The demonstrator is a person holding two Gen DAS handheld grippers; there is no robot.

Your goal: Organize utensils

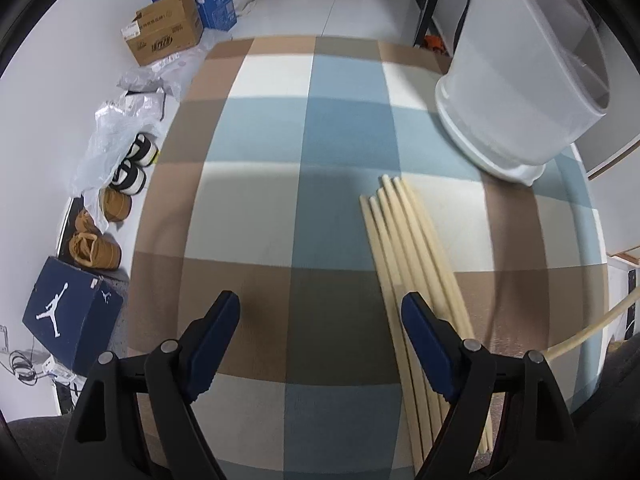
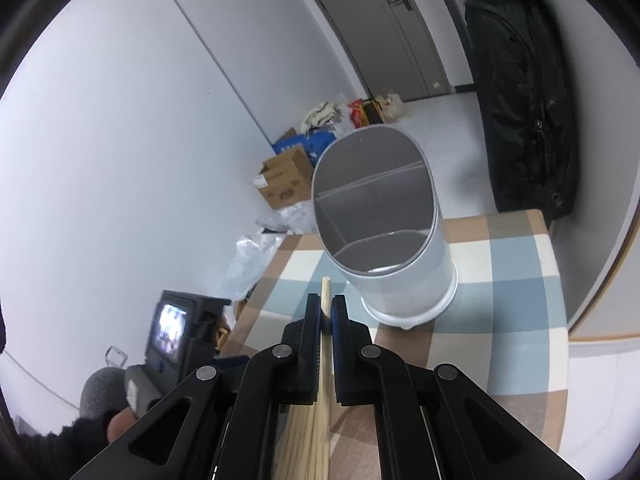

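Observation:
Several pale wooden chopsticks (image 1: pixel 404 248) lie side by side on the checked tablecloth (image 1: pixel 280 160). My left gripper (image 1: pixel 320 304) hovers over the cloth, open and empty, its right finger (image 1: pixel 420 328) overlapping the bundle's left edge. A translucent white utensil holder (image 1: pixel 520 80) with inner dividers stands beyond the bundle. My right gripper (image 2: pixel 327 302) is shut on a single chopstick (image 2: pixel 326 286), whose tip pokes out toward the holder's (image 2: pixel 400 280) open mouth. A pale stick (image 1: pixel 580 332) also crosses the lower right of the left wrist view.
Left of the table, the floor holds cardboard boxes (image 1: pixel 168 32), plastic bags (image 1: pixel 116 128), shoes (image 1: pixel 96 248) and a dark blue shoebox (image 1: pixel 68 312). A black bag (image 2: pixel 524 92) hangs at the right. A person's hand (image 2: pixel 116 424) and a lit screen (image 2: pixel 170 328) show at lower left.

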